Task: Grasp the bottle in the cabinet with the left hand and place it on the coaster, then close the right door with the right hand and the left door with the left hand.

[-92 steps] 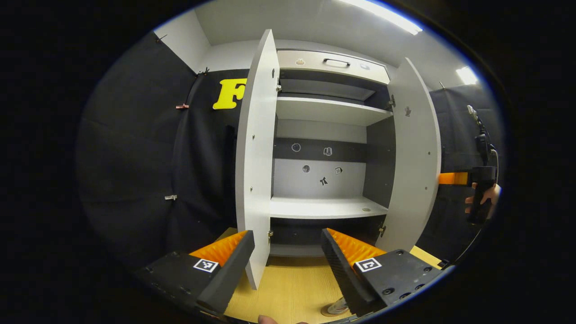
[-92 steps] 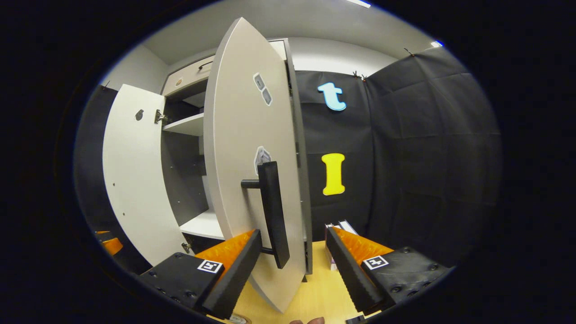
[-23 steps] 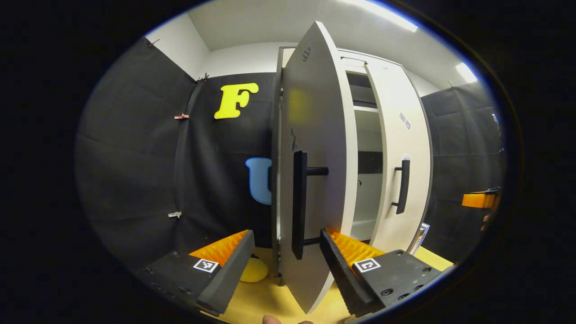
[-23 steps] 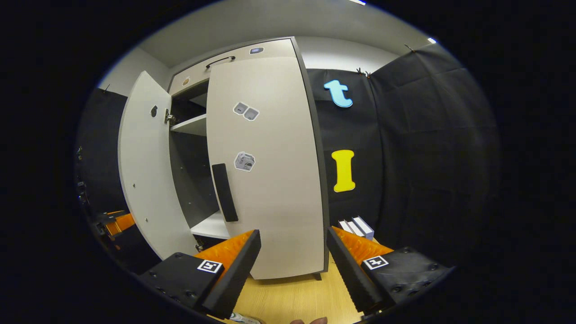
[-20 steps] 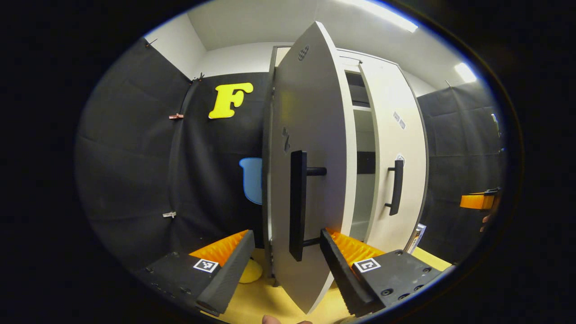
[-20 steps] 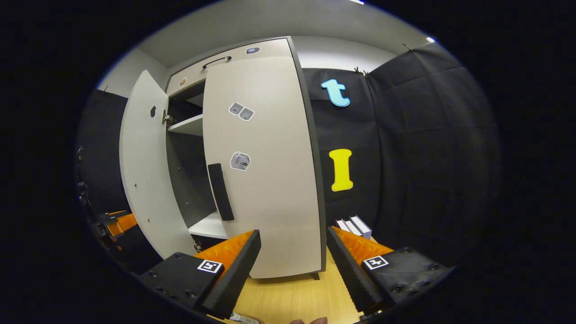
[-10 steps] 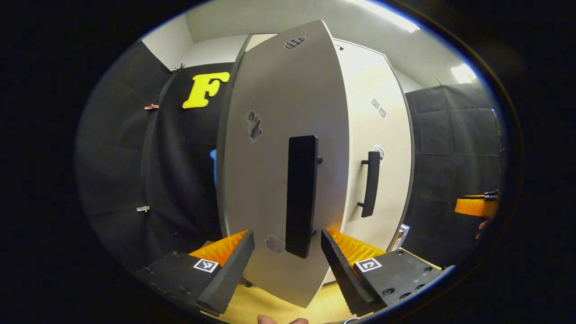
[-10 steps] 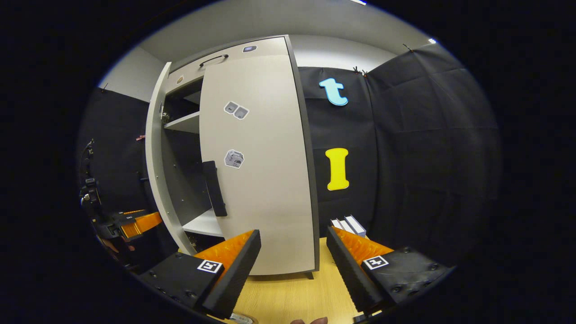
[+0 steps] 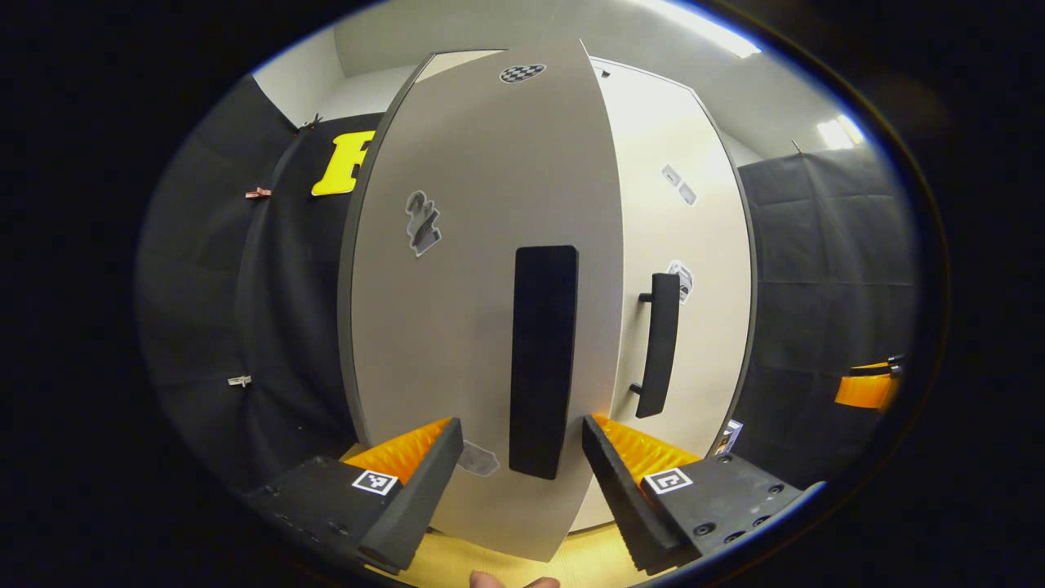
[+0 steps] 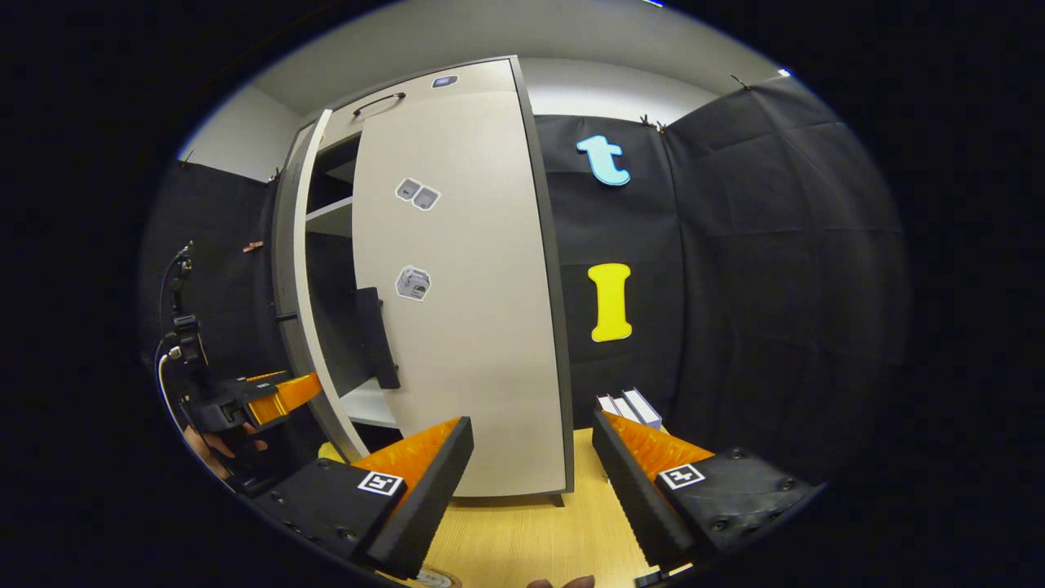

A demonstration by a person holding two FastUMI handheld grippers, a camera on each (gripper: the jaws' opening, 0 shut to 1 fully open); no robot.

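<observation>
Two sets of jaws, both spread wide and holding nothing. The left gripper (image 9: 516, 457) has the black handle (image 9: 542, 359) of the left door (image 9: 457, 327) standing between its fingers without being pinched, the door face just ahead — so the step in hand looks like the last one, swinging that door shut. In the right gripper view the left door (image 10: 304, 310) is not yet home: a gap onto the shelves shows between it and the right door (image 10: 465, 310), which lies flat against the cabinet and seems closed. The right gripper (image 10: 532, 474) hangs clear above the desk (image 10: 539, 539). The next move calls for a steady push on the panel until it meets the frame. Counted: two doors, two handles, a few small boxes (image 10: 629, 406) by the cabinet's right side. I cannot make out the bottle or coaster with any certainty — a sliver at the right gripper view's bottom edge may be it.
</observation>
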